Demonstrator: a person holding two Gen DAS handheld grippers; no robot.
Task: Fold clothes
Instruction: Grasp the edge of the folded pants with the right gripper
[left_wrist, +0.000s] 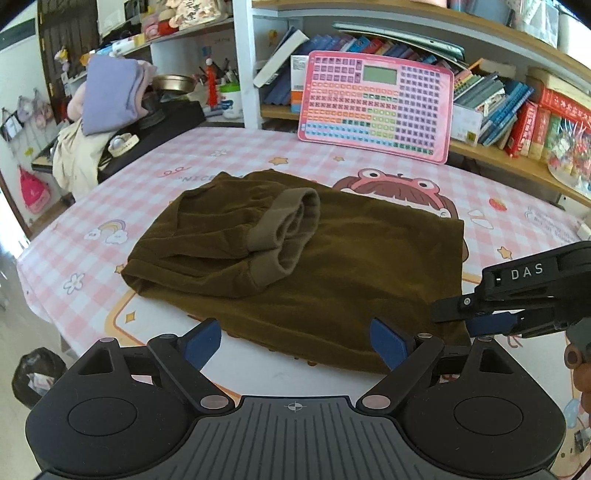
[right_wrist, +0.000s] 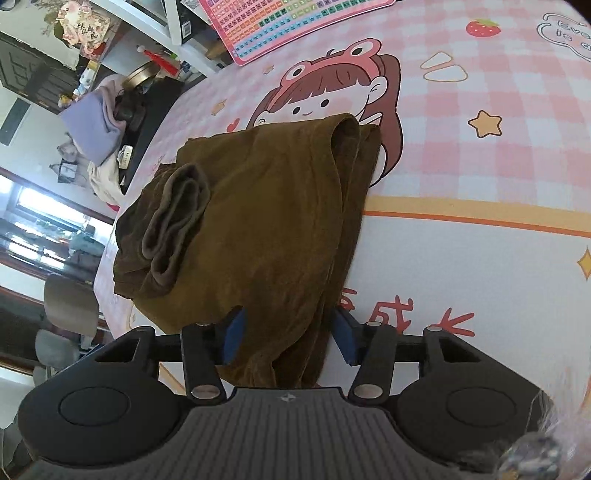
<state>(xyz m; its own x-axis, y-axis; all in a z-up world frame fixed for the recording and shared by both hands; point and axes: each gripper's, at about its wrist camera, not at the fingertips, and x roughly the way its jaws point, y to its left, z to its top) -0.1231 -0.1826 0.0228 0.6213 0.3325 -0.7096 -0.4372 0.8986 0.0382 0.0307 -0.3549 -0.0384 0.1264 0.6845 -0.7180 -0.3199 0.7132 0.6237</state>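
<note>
A brown garment lies partly folded on the pink checked tablecloth, its ribbed cuffs on top. My left gripper is open at the garment's near edge, its jaws on either side of the hem, holding nothing. My right gripper comes in from the right at the garment's near right corner. In the right wrist view the garment runs down between the right gripper's blue pads, which stand apart with the cloth's bunched edge between them.
A pink keyboard toy leans against bookshelves at the table's far side. Folded purple clothes and clutter sit on a black surface at the far left. A bin with a black bag stands on the floor at the left.
</note>
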